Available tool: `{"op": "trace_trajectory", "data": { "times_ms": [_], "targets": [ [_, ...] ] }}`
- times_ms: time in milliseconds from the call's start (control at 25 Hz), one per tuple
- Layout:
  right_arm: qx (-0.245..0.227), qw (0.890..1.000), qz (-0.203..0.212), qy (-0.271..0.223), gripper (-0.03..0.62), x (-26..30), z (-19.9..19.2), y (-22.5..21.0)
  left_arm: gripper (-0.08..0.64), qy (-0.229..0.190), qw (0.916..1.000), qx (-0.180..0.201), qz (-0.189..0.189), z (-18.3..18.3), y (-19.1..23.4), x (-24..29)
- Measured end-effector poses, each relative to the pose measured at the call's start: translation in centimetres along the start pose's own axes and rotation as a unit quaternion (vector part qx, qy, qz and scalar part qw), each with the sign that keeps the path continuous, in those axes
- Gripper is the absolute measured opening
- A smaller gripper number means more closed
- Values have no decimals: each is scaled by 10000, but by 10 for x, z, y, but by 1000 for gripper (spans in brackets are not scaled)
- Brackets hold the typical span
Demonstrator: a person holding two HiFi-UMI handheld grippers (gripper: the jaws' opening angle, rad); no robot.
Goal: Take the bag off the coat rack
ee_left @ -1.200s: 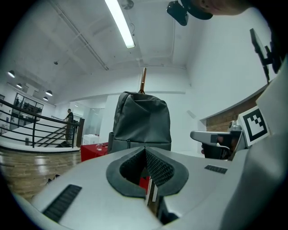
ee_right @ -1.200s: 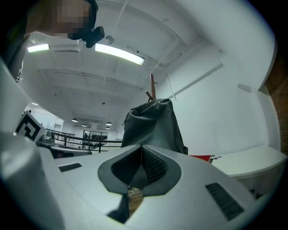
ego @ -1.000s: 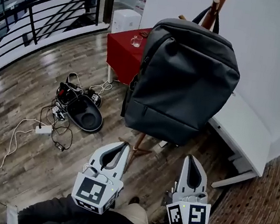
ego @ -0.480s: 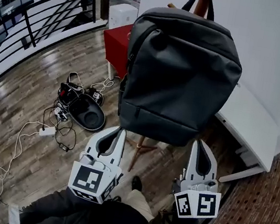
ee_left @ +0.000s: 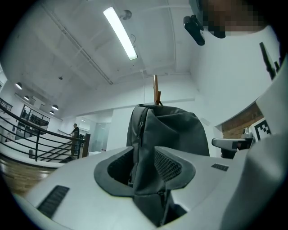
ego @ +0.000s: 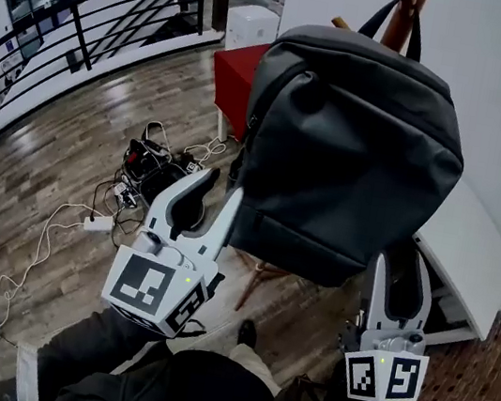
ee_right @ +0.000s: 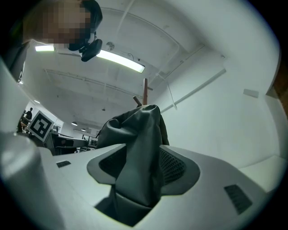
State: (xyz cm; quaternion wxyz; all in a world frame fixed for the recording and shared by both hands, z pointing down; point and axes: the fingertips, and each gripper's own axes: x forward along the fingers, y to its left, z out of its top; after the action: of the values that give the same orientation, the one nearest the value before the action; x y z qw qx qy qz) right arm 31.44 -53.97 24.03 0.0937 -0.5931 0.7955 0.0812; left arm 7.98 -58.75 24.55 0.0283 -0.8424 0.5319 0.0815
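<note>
2 white hand-held grippers [ego: 219, 190] [ego: 400, 263], black-and-white marker cubes [ego: 154, 291], dark sleeves [ego: 99, 365]

We see a wooden plank floor [ego: 63, 125]. On it lies a tangle of white and black cables [ego: 55, 233] with a white adapter [ego: 99, 224] among them, just beside a heap of black gear [ego: 155, 174]. The coat rack [ego: 254, 279] stands on the boards on wooden feet. A table under a red cloth [ego: 237, 83] stands near the wall, and a white table [ego: 470, 251] stands at the right.
</note>
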Motion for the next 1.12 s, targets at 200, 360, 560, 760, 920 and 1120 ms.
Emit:
{"op": "trace_trajectory", "data": {
  "times_ms": [200,360,560,760,920,1120],
  "targets": [
    [-232,9995,224,48,261,27,10,-9,197,-280,9994,166,-93,30,9,26],
    [-291,9989,366,24,273,48,18,-12,230,-477,9984,237,-197,51,11,42],
    [-255,9984,511,18,273,71,15,-20,257,-435,9984,262,-230,50,10,67],
    [-219,9973,694,45,273,79,10,-12,256,-470,9984,231,-234,47,11,75],
    [-285,9958,869,87,272,92,3,-8,220,-461,9982,332,-196,44,12,89],
    [-337,9955,885,59,182,106,-4,-18,107,-290,9987,378,-159,36,13,109]
  ]
}}
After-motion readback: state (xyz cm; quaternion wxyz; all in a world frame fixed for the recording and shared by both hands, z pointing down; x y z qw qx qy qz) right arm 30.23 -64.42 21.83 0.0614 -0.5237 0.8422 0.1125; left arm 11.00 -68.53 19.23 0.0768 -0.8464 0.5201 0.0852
